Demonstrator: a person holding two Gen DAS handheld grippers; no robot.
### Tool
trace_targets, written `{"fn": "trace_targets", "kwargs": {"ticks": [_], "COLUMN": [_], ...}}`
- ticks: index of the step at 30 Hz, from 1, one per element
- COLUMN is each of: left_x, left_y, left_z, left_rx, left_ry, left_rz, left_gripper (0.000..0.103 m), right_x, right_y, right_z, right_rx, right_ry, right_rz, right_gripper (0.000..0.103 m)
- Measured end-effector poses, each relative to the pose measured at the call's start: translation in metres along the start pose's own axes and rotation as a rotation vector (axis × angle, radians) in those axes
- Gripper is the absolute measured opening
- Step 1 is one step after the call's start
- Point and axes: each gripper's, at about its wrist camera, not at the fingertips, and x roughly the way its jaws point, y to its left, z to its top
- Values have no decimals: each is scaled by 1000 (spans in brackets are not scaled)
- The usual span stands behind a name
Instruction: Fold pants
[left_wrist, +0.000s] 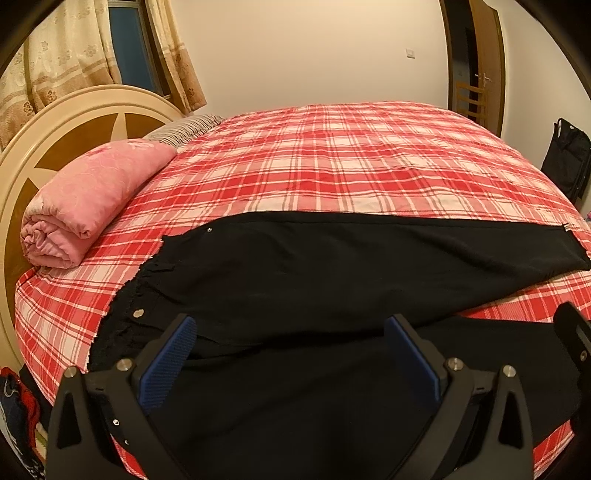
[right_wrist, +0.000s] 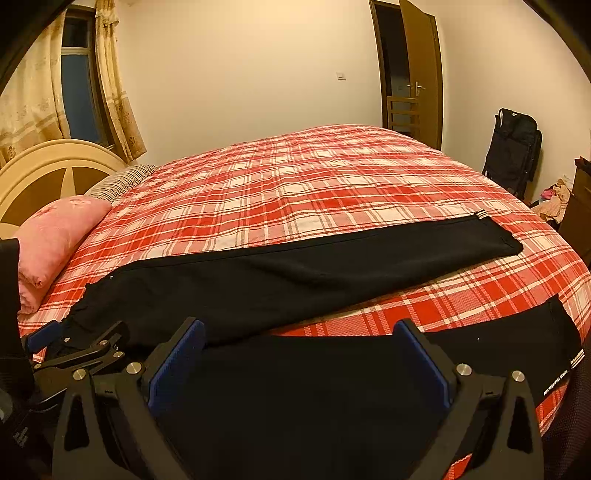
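Long black soft-fabric pants (left_wrist: 332, 266) lie spread across the red plaid bedspread (left_wrist: 332, 166), waistband at nine o'clock. Both grippers, left (left_wrist: 291, 354) and right (right_wrist: 303, 358), hover wide open, empty. Limp, light cloth; best pinched at waistband and near cuff.

Black pants (left_wrist: 332, 266) lie spread across the plaid bedspread (left_wrist: 332, 162), left gripper (left_wrist: 288, 332) jaws wide apart.

pants (right_wrist: 295, 280) hem print illegible, headboard (left_wrist: 22, 177) cropped
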Motion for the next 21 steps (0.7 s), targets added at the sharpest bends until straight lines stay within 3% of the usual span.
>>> {"fn": "trace_targets", "kwargs": {"ticks": [21], "left_x": [-2], "left_y": [3], "left_z": [1], "left_rx": [9], "left_ry": [-4], "left_rz": [10], "left_gripper": [103], "right_x": [0], "right_y": [1], "right_z": [0], "right_rx": [2], "right_ry": [0], "right_rz": [-1], "right_gripper": [102]}}
